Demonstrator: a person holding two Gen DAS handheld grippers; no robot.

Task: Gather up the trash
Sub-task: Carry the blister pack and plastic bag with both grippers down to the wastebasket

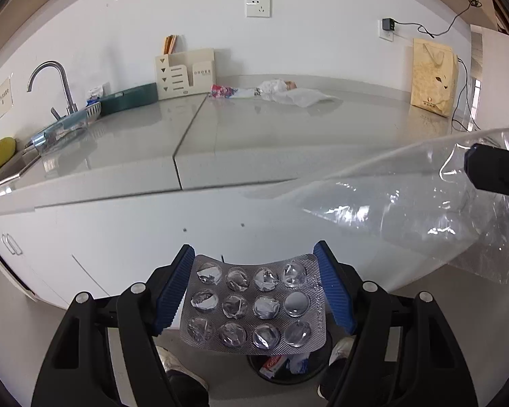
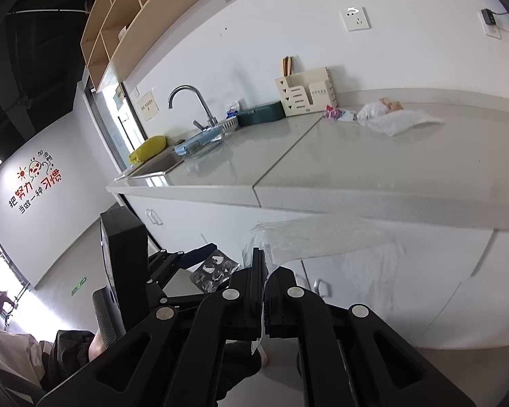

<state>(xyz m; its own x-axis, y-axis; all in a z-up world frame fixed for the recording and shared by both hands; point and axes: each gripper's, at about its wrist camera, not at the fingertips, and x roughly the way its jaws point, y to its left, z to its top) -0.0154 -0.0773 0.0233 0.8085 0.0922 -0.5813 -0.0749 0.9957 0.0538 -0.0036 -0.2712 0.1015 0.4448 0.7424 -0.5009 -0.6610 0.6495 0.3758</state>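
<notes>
Left wrist view: the left gripper [image 1: 254, 291] pinches an empty blister pack [image 1: 254, 305] by its two short edges, the blue ribbed pads [image 1: 171, 291] pressing on either side so that the foil sheet bows slightly between them. All the pockets look crushed or emptied. Directly below the pack, a round bin [image 1: 285, 368] shows on the floor with a red-and-white wrapper and crumpled paper inside; a shoe [image 1: 173, 363] stands just beside it. To the right, a clear plastic bag [image 1: 407, 210] hangs in the air, held at its upper edge by the black tip of the right gripper [image 1: 492, 173]. Behind, the pale countertop [image 1: 254, 135] carries more litter near the wall: a floral wrapper [image 1: 225, 91] and a crumpled white plastic bag [image 1: 295, 95]. A cream desk organiser [image 1: 186, 74], green tray [image 1: 129, 100], faucet [image 1: 56, 84] and a tan paper bag [image 1: 432, 76] also stand there.

Right wrist view: the right gripper [image 2: 264, 271] has its jaws pressed together on the clear plastic bag [image 2: 322, 240], which billows forward and right in front of the white cabinet doors [image 2: 390, 288]. The left gripper [image 2: 200, 261] is just to the left, with the blister pack [image 2: 213, 271] between its fingers. The countertop [image 2: 356, 169] with the white plastic bag [image 2: 397, 120] and floral wrapper [image 2: 336, 113] lies beyond, well apart from both grippers.
</notes>
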